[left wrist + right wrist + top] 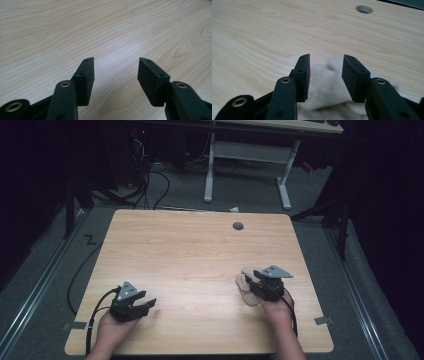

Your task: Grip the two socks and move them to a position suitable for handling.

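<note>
A small cream-coloured soft cloth item (243,283) lies crumpled on the light wooden table (190,250) at the right front. My right gripper (253,277) hovers over it, held in a person's hand. In the right gripper view the cloth (324,85) is blurred and lies under and between the jaws, which stand apart; my right gripper (325,56) is open. My left gripper (148,304) is at the left front, held in the other hand. In the left gripper view it (116,60) is open over bare wood with nothing between its jaws.
A round grey cable hole (238,226) sits near the table's far edge, also in the right gripper view (364,9). Beyond the table are a white desk frame (247,155) and cables on the grey floor. Black cables trail from both grippers.
</note>
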Demonstrator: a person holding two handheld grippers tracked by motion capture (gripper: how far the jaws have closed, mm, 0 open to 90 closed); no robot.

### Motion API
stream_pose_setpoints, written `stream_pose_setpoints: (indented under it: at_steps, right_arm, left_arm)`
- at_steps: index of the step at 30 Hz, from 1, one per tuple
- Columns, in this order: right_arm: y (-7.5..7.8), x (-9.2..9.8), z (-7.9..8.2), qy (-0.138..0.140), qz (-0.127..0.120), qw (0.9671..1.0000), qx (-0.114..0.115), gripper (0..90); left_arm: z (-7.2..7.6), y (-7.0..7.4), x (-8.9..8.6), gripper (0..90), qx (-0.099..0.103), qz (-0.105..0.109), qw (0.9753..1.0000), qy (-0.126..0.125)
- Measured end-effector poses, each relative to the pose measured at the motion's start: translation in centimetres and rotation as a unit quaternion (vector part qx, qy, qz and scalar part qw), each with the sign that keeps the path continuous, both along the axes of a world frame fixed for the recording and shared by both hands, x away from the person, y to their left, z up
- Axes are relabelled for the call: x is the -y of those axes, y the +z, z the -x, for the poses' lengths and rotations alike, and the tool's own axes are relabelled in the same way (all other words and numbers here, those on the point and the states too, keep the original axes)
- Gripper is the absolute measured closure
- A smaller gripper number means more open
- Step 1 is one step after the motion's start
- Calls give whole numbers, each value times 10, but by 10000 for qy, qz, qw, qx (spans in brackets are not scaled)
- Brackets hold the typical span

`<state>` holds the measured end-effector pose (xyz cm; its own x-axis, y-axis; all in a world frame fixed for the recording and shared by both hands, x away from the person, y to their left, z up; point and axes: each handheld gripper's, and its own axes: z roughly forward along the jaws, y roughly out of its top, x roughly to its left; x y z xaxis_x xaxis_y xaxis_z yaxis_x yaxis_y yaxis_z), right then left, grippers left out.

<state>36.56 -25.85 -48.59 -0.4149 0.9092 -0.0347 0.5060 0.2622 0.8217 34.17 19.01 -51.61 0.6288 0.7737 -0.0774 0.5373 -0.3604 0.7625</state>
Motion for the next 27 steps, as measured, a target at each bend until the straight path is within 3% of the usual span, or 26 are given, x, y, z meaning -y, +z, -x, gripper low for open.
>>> stream_pose_setpoints:
  at_steps: [2, 7, 9, 17, 20, 23, 27]
  right_arm:
    - [0, 16, -8, -211, -55, 9997, -64, 578]
    - [-3, 31, -18, -417, -18, 9990, -187, 544]
    - [-4, 36, -22, -534, -115, 9983, -222, 523]
    - [-15, 42, -29, -698, -237, 9963, -438, 454]
    - [-23, 41, -31, -801, -103, 9953, -543, 433]
    - [-22, 41, -30, -847, -30, 9951, -512, 421]
    - [-14, 48, -26, -996, -296, 9941, -300, 417]
  left_arm:
    - [0, 0, 1, 476, -6, 13, 10000, -10]
    - [0, -2, 2, 476, -31, 1, 10000, 17]
    - [0, -3, 2, 477, -50, -13, 10000, 11]
    - [0, -3, 4, 477, -50, -54, 10000, -1]
    - [1, -3, 4, 476, -12, -104, 9999, 8]
    - [1, -3, 4, 476, -21, -91, 10000, -16]
    - [1, -3, 3, 476, -14, -72, 10000, -15]
